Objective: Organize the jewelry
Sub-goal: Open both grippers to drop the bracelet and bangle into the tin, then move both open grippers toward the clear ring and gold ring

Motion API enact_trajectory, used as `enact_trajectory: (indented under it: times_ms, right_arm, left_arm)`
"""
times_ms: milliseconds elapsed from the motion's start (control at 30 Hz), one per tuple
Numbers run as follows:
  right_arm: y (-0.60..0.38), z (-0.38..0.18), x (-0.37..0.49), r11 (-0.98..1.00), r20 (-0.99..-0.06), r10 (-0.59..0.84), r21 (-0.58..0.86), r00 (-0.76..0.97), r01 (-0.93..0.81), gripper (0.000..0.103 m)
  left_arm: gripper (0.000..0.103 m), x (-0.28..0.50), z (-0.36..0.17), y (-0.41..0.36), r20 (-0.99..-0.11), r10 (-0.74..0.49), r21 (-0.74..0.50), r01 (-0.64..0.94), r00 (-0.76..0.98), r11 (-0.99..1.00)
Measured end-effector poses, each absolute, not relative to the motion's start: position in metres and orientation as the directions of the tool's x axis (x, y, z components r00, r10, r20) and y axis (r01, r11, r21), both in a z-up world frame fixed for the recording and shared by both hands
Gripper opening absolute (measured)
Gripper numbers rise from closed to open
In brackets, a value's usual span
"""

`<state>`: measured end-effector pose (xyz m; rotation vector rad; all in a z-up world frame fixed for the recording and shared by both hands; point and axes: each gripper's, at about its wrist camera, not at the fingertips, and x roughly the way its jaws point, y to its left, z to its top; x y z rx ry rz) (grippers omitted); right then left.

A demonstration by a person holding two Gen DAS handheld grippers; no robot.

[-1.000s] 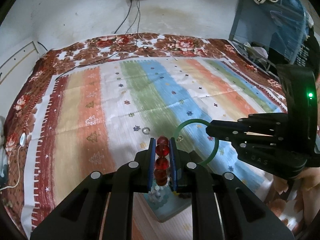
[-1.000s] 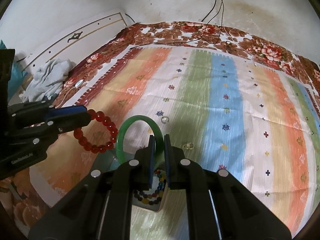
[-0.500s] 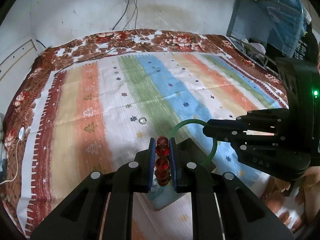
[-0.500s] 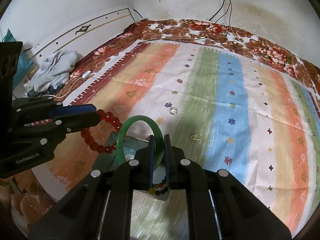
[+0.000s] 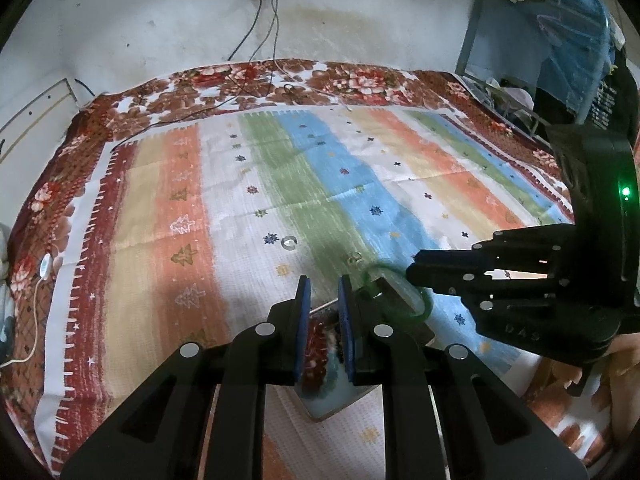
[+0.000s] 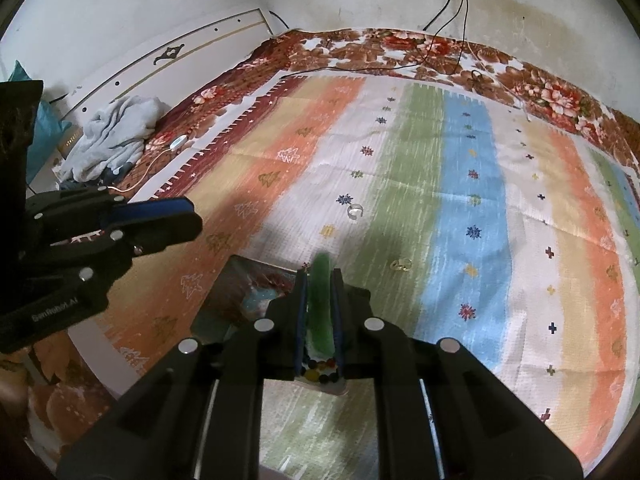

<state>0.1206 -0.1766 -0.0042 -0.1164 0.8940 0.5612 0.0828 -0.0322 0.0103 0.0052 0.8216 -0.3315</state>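
Observation:
My left gripper (image 5: pixel 323 286) is open over a small teal tray (image 5: pixel 332 404). The red bead bracelet (image 5: pixel 316 340) shows blurred below its jaws, in or just above the tray. My right gripper (image 6: pixel 319 276) has widened slightly around the green bangle (image 6: pixel 320 304), which looks blurred and still between its jaws, above the tray (image 6: pixel 232 284). A dark multicoloured bead bracelet (image 6: pixel 320 372) lies in the tray. In the left wrist view the right gripper (image 5: pixel 416 270) holds the bangle (image 5: pixel 424 304) beside the tray. A silver ring (image 6: pixel 354 211) and a gold ring (image 6: pixel 401 265) lie on the striped cloth.
The striped cloth (image 6: pixel 472 184) covers a floral-bordered bed. A grey towel (image 6: pixel 112 136) and a white cable (image 6: pixel 160 156) lie at the left edge. Black cables (image 5: pixel 240 92) run from a wall socket. A blue rack with clothes (image 5: pixel 540 40) stands at the right.
My left gripper has opened and let go of the red bead bracelet, which has dropped towards the tray. The right gripper has turned the green bangle edge-on and lowered it.

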Motion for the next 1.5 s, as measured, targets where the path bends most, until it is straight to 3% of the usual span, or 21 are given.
enact_trajectory:
  times_ms: [333,400,467,667,1500]
  right_arm:
    - [-0.18,-0.007,0.124,0.851,-0.769,0.421,0.152,0.48,-0.503,0.015]
    - [-0.18,-0.007,0.125,0.852,-0.77,0.42,0.151,0.481,-0.502,0.034]
    - [-0.181,-0.007,0.126,0.856,-0.768,0.415,0.149,0.488,-0.495,0.04]
    - [-0.185,-0.015,0.137,0.87,-0.776,0.396,0.146,0.491,-0.471,0.042]
    - [-0.192,-0.059,0.212,0.907,-0.847,0.318,0.141,0.426,-0.397,0.042]
  left_arm:
    - [0.019,0.087,0.008,-0.027,-0.73,-0.273,-0.117,0.28,0.627,0.953]
    - [0.024,0.089,0.007,-0.026,-0.733,-0.267,-0.111,0.277,0.625,0.954]
    - [0.024,0.091,0.004,-0.024,-0.74,-0.255,-0.102,0.271,0.623,0.957]
    - [0.024,0.1,0.0,-0.021,-0.75,-0.237,-0.095,0.254,0.617,0.962]
    - [0.043,0.178,-0.032,-0.031,-0.834,-0.157,-0.023,0.251,0.53,0.968]
